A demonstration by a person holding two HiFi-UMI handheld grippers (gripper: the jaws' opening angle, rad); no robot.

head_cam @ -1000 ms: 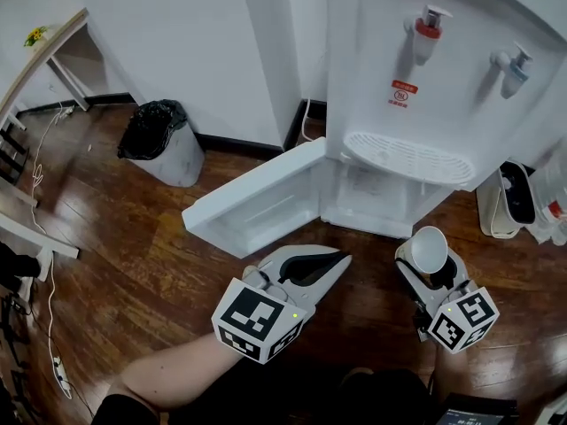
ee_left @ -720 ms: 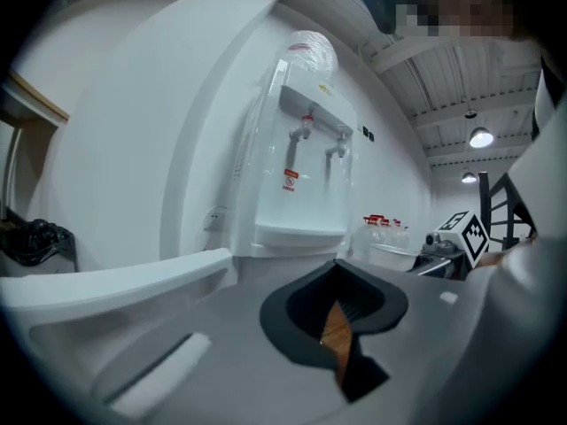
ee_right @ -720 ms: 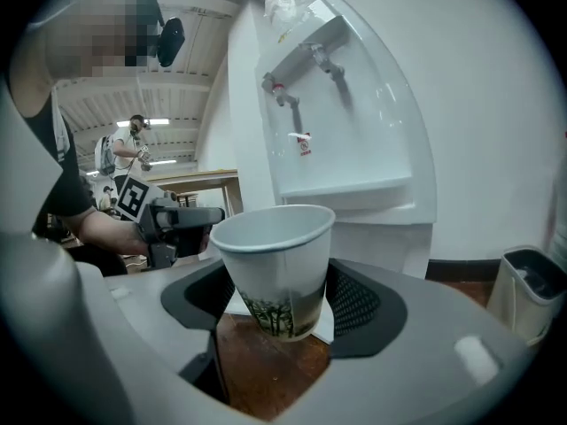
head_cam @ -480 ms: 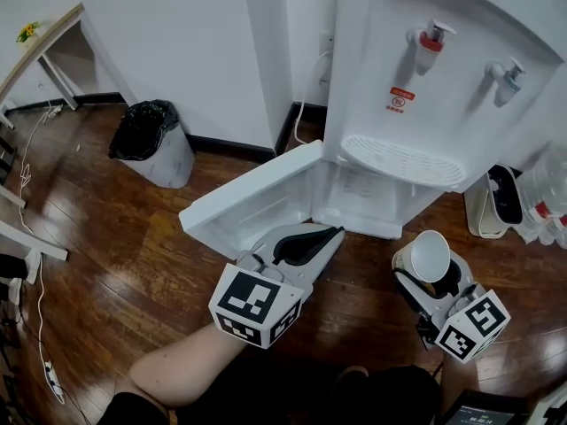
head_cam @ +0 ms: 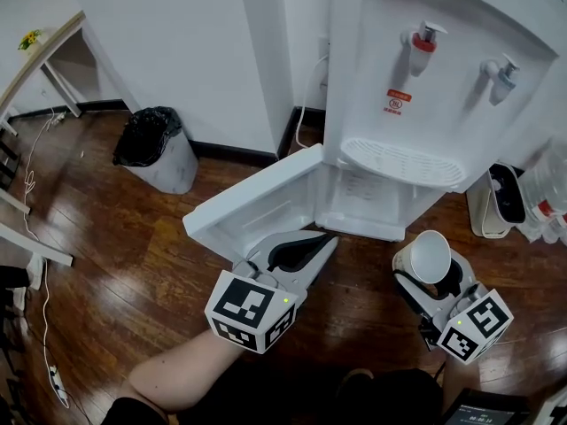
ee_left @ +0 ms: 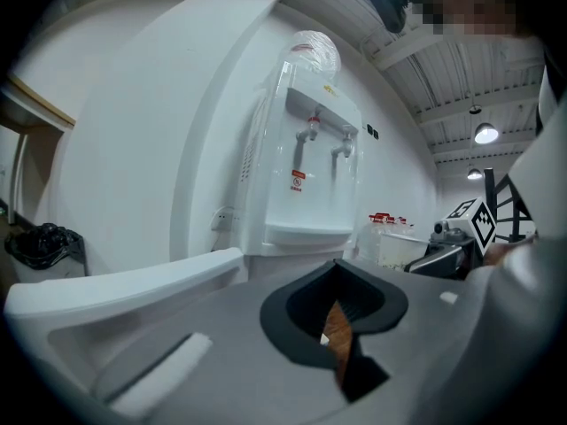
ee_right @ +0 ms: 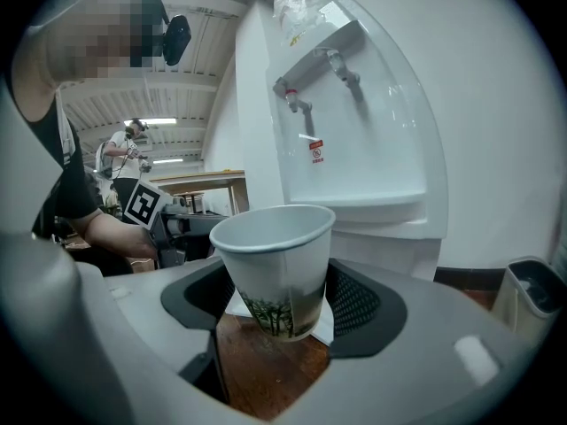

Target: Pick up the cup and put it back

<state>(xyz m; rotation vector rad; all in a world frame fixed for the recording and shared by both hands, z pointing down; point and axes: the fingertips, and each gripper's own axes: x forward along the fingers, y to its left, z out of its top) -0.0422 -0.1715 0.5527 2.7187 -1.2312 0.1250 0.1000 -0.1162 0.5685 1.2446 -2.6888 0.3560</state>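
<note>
A white paper cup (head_cam: pixel 429 255) with a green tree print is tilted, its mouth facing the head camera. My right gripper (head_cam: pixel 427 269) is shut on it, low over the wooden floor in front of the water dispenser (head_cam: pixel 425 104). In the right gripper view the cup (ee_right: pixel 279 259) sits between the dark pads (ee_right: pixel 359 301), gripper (ee_right: pixel 279 301) closed on its lower half. My left gripper (head_cam: pixel 322 241) is shut and empty, pointing at the dispenser's open lower cabinet (head_cam: pixel 365 200). In the left gripper view its jaws (ee_left: pixel 337 277) meet at the tips.
The cabinet door (head_cam: pixel 257 206) lies swung open to the left, close to the left gripper. The drip tray (head_cam: pixel 403 159) sits under a red tap and a blue tap. A lined bin (head_cam: pixel 158 147) stands at left, and a white container (head_cam: pixel 500 200) at right.
Both grippers have drifted slightly as the head view shifted. The cup stays gripped in the right gripper, and the left jaws stay shut.
</note>
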